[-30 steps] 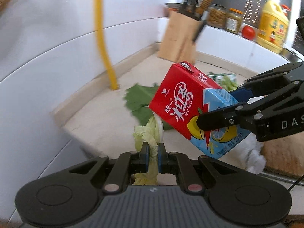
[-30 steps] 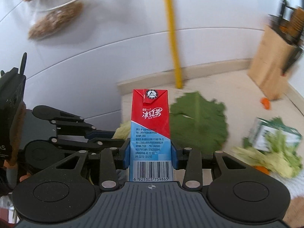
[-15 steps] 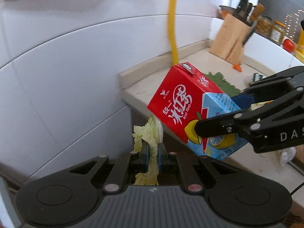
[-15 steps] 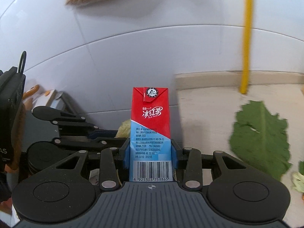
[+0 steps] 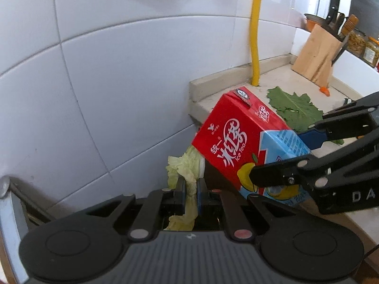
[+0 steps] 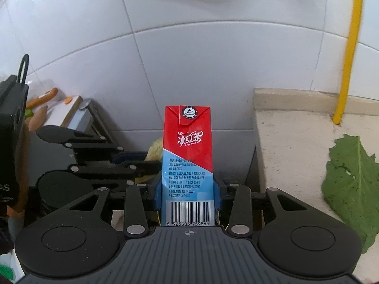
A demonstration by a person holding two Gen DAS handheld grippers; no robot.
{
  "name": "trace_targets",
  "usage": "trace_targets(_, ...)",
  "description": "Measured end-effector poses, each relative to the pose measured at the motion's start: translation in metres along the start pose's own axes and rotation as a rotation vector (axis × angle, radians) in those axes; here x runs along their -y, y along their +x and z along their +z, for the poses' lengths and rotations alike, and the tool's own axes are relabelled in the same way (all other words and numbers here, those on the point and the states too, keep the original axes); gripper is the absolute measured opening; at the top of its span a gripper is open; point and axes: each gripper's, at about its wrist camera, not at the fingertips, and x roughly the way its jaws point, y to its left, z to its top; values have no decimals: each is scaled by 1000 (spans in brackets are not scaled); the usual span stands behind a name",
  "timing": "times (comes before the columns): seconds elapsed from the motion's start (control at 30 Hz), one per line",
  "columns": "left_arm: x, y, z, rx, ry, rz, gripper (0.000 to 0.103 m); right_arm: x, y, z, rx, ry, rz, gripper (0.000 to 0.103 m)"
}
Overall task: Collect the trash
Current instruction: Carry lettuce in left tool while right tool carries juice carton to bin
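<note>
Carry step: your left gripper [image 5: 189,187] pinches the cabbage scrap [image 5: 183,168], your right gripper [image 6: 188,189] clamps the tea carton [image 6: 187,156]. No bin visible; find it before releasing.

a yellow pipe [image 5: 255,30] runs down the white tiled wall [image 5: 118,71] near a knife block [image 5: 317,52].

I am clamping the red-and-blue tea carton [image 6: 187,156] upright in my right gripper [image 6: 187,189], before a white tiled wall [image 6: 189,47]; my left gripper [image 6: 132,163] is pinching pale cabbage [image 6: 155,150] beside it.
</note>
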Motion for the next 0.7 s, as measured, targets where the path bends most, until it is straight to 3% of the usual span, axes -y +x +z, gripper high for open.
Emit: trace_targets(0.7,-28,61,-13,-130,-102,42,6,1,63,-6,-78,53,-50,47)
